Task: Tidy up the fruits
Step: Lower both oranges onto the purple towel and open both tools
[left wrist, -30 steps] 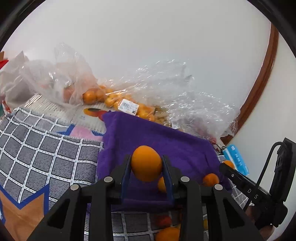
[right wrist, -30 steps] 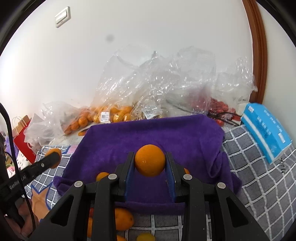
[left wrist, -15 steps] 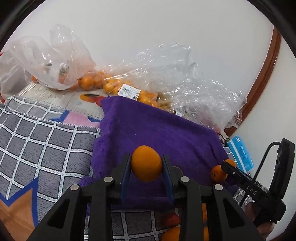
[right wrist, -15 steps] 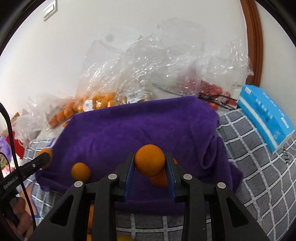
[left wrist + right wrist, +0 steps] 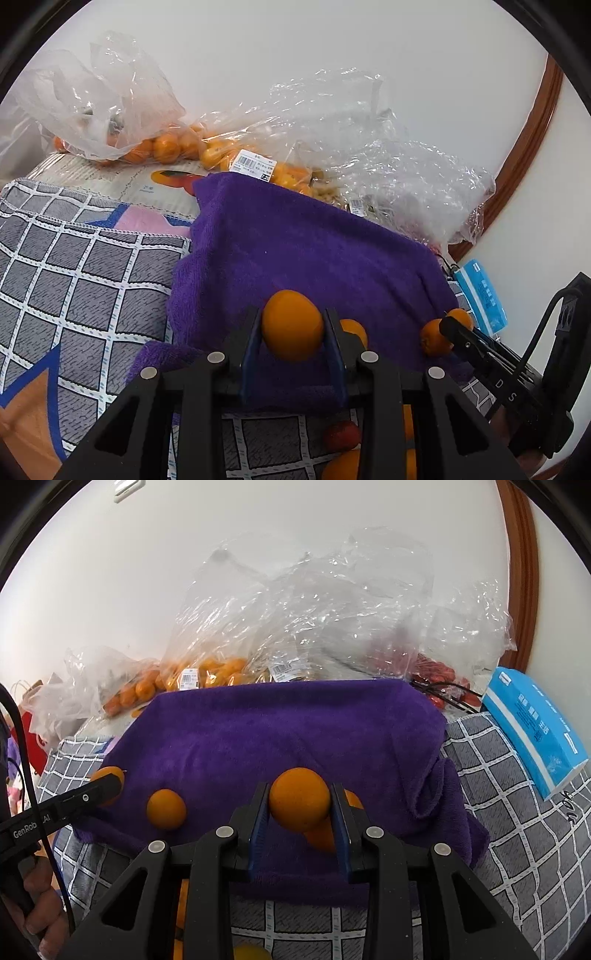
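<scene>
Left gripper (image 5: pixel 292 326) clenched on orange (image 5: pixel 291 325), right gripper (image 5: pixel 300 805) clenched on second orange (image 5: pixel 299 799), both above purple towel (image 5: pixel 288 731). Risk: released fruit rolls off soft folds, knocks loose orange (image 5: pixel 166 808).

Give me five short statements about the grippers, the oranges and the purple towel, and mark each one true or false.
1. The left gripper has its jaws closed on an orange. True.
2. The right gripper is empty. False: its jaws clamp an orange as well.
3. At least one loose orange lies on the purple towel. True.
4. The blue tissue pack lies on the purple towel. False: it lies beside it, on the grey checked cloth.
5. The clear plastic bags behind the towel hold only green apples. False: orange fruit shows through them.
</scene>
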